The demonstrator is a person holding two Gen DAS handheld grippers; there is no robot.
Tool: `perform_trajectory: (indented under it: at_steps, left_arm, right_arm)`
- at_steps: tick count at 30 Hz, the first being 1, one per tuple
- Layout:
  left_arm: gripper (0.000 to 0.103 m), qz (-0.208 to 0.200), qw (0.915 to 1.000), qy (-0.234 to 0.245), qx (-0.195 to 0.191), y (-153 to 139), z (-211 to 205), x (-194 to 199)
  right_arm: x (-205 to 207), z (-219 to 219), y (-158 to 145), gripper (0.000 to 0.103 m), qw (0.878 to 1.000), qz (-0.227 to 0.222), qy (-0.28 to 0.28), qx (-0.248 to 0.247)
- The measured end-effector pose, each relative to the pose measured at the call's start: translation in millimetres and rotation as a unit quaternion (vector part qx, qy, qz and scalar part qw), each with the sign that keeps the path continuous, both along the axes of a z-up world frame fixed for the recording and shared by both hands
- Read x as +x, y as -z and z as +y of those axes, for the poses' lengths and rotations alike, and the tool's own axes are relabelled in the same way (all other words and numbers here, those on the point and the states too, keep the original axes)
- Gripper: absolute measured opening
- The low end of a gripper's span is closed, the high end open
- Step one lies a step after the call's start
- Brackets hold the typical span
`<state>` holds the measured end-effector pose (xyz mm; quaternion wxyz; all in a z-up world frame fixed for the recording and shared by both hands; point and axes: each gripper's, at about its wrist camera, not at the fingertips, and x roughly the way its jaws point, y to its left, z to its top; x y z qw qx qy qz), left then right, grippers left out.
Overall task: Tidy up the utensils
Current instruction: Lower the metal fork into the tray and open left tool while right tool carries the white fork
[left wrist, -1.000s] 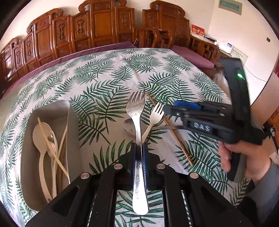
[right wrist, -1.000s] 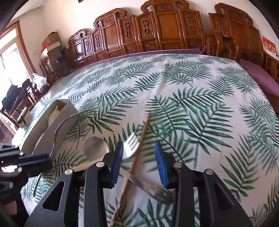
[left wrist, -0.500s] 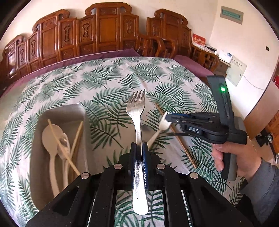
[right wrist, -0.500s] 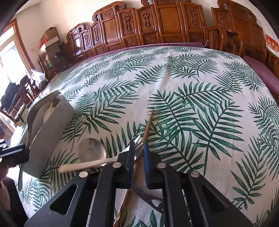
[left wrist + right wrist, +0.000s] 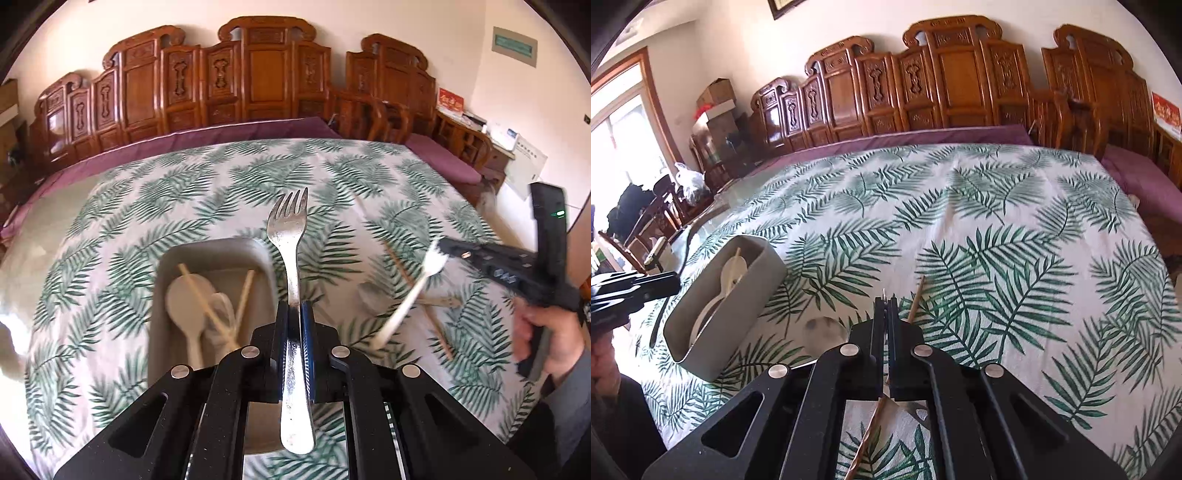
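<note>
We're looking down the left tongs (image 5: 294,314) and they're clamping a metal fork (image 5: 291,258) by its handle, tines pointing up toward the top centre of the frame, handle end sticking out at the bottom. Right below and left of it the grey tray (image 5: 207,248) is sitting on the leaf-print surface (image 5: 221,192), and we're seeing a cream spoon (image 5: 186,299) and a few pale chopsticks (image 5: 207,306) crossing each other inside it.

Over at the right side of that view the right tongs (image 5: 445,248) are pinching a cream plastic fork (image 5: 410,295) by the tine end, so its handle is hanging down-left, blurry, clear of the cloth. A brown chopstick (image 5: 400,264) and a metal spoon (image 5: 369,295) are lying on the cloth underneath it.

In the right wrist view the right tongs (image 5: 885,301) are squeezed nearly together with just thin pale tines poking out between the tips, so we're calling that gripping the plastic fork. The same brown chopstick (image 5: 916,299) is lying just right of the tips, the spoon bowl (image 5: 823,328) is showing just left of them, and the tray (image 5: 738,295) is sitting at middle left
</note>
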<state>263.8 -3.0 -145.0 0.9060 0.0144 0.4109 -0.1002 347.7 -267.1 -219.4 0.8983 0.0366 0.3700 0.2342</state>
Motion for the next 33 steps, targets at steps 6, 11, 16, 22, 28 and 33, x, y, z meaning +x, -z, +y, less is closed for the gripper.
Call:
perform_trajectory:
  at_steps: [6, 11, 16, 22, 28, 33]
  left_arm:
    - [0.007, 0.011, 0.9995, -0.029, 0.006, 12.5, 27.5, 3.4]
    - [0.007, 0.023, 0.9983, -0.053, 0.003, 27.8, 46.1, 8.4]
    - [0.007, 0.039, 0.997, -0.066, 0.008, 44.3, 56.5, 13.3]
    - [0.007, 0.059, 0.9957, -0.07, 0.015, 59.3, 62.7, 20.3]
    - [0.007, 0.074, 0.9946, -0.07, 0.016, 68.4, 64.7, 30.0]
    - [0.007, 0.082, 0.9943, -0.067, 0.014, 70.4, 65.4, 32.9]
  right_arm:
    - [-9.4, 1.5, -18.0, 0.002, 1.0, -0.021, -0.002, 0.009]
    - [-18.5, 7.8, -37.9, 0.002, 0.999, -0.039, -0.009, 0.013]
    - [-23.8, 23.0, -50.3, 0.002, 0.998, -0.05, -0.022, 0.004]
    - [-28.5, 48.4, -59.6, 0.002, 0.997, -0.056, -0.043, -0.012]
    - [-32.4, 77.7, -73.1, 0.002, 0.996, -0.06, -0.062, -0.027]
    - [-34.5, 100.2, -79.4, 0.002, 0.994, -0.06, -0.079, -0.049]
